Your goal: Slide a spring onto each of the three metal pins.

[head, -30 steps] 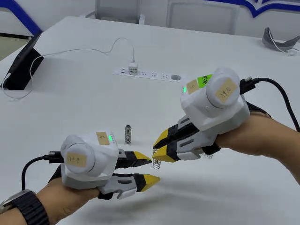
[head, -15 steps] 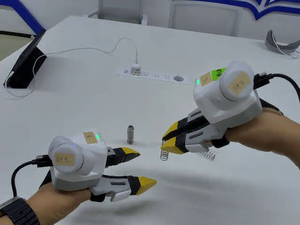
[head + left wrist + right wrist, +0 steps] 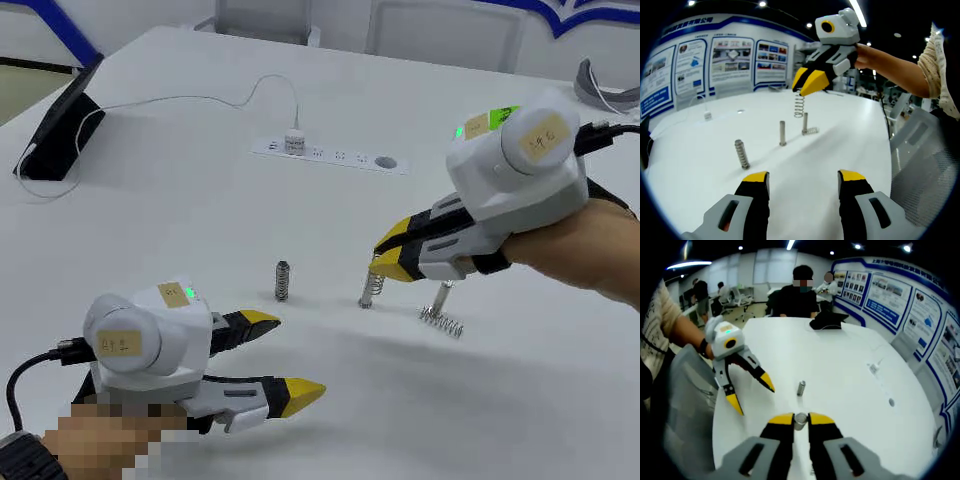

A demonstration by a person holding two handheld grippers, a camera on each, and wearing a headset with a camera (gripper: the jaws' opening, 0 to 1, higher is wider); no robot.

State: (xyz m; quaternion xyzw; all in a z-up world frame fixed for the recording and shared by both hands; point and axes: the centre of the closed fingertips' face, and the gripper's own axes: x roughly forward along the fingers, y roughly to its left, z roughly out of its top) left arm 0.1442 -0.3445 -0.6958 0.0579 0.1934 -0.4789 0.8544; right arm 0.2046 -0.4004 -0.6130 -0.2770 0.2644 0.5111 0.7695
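Head view: one pin (image 3: 283,280) is wearing its spring, my right gripper (image 3: 384,257) is clamping a second spring (image 3: 372,282) near the next pin (image 3: 367,299), left gripper (image 3: 293,353) gaping, third spring (image 3: 442,322) waiting.

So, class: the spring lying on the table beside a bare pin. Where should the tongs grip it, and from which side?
Probably from above, across the coils of the spring near the end away from the pin. It lies on its side on the table, so only its top and flanks are open, and the pin crowds its other end.
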